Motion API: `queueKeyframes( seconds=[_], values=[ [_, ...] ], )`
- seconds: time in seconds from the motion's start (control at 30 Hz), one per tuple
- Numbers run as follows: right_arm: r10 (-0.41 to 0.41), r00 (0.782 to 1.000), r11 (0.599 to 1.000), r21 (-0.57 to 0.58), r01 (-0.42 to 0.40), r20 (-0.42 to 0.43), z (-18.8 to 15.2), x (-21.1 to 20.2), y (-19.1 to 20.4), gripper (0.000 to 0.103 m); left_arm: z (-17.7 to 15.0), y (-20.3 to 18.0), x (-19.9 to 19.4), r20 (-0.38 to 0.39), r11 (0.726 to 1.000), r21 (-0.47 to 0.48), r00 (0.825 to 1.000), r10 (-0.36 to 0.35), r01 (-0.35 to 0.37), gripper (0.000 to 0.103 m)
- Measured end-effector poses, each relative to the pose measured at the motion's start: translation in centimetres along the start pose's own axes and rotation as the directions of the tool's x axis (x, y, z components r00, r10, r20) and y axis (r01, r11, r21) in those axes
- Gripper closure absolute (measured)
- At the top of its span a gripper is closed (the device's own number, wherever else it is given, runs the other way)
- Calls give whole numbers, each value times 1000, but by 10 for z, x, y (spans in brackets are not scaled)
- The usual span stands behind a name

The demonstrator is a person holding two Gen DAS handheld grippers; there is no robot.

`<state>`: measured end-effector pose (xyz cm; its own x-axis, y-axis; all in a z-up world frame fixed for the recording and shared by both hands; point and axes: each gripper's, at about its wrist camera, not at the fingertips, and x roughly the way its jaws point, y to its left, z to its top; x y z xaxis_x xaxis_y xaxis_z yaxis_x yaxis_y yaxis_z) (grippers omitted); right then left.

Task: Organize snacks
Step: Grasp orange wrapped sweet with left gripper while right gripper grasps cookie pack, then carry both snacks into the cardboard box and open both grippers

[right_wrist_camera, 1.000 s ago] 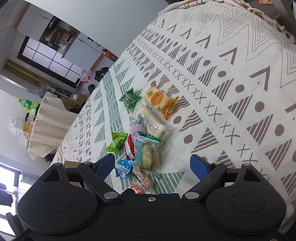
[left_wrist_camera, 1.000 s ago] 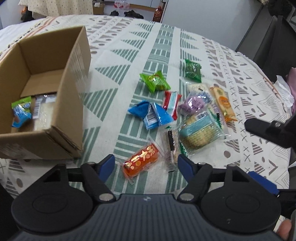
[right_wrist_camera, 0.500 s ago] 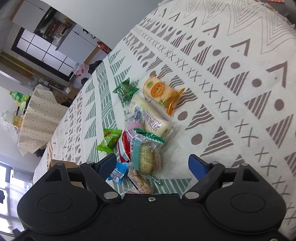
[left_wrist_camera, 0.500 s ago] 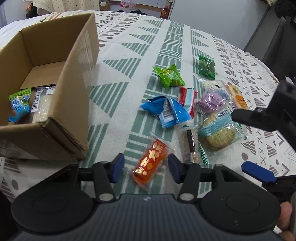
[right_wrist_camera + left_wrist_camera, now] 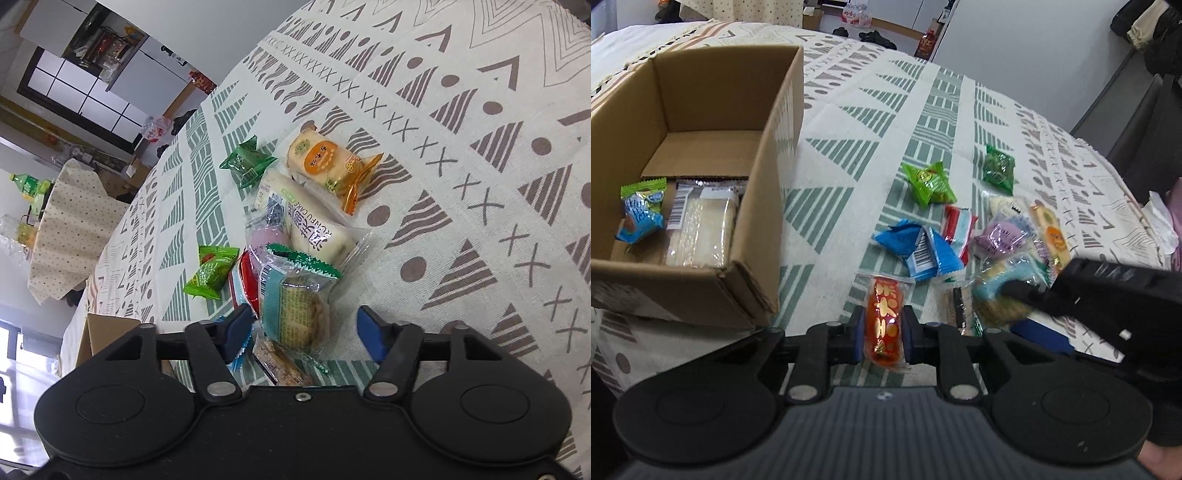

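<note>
The left gripper (image 5: 884, 334) has closed in over the last second and is now pinching the red-and-gold snack packet (image 5: 884, 323) between its blue pads, where a moment ago the fingers were standing wide on either side of it; I judge the pick is made and the lift toward the cardboard box (image 5: 753, 236), lying at about ten o'clock in the left wrist view, is coming next. The box is already holding a blue-and-green candy (image 5: 641, 214) and a clear-wrapped cake (image 5: 701, 225). The right gripper (image 5: 304, 332) is sitting wide open, now straddling the teal biscuit pack (image 5: 295, 299) without squeezing it. The remaining snacks are lying in a loose cluster at one to two o'clock on the patterned tablecloth (image 5: 849, 122), soft and slightly rumpled. Beyond it, a dotted cloth-covered table (image 5: 70, 229) and a dark-framed window (image 5: 74, 88) are showing at ten o'clock.
</note>
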<state>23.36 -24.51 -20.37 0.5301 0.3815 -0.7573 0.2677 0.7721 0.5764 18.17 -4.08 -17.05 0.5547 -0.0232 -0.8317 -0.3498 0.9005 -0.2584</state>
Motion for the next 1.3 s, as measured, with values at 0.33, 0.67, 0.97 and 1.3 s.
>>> queueKeyframes(
  seconds=[0.33,0.67,0.97,1.3],
  values=[
    [48,998,999,-2,-48,30,-4,-12,-1,84,8,1,-20,41,1000,-9,999,1,-1,84],
    [122,992,993,1,-122,37,-10,-27,4,84,20,6,-50,91,1000,-19,996,-10,11,84],
    [205,976,978,-39,-203,69,-11,-38,19,84,32,11,-82,148,999,-28,989,-25,30,85],
    [358,931,930,-110,-350,65,-17,-51,43,84,45,29,-117,217,999,-51,976,18,-7,85]
  ],
)
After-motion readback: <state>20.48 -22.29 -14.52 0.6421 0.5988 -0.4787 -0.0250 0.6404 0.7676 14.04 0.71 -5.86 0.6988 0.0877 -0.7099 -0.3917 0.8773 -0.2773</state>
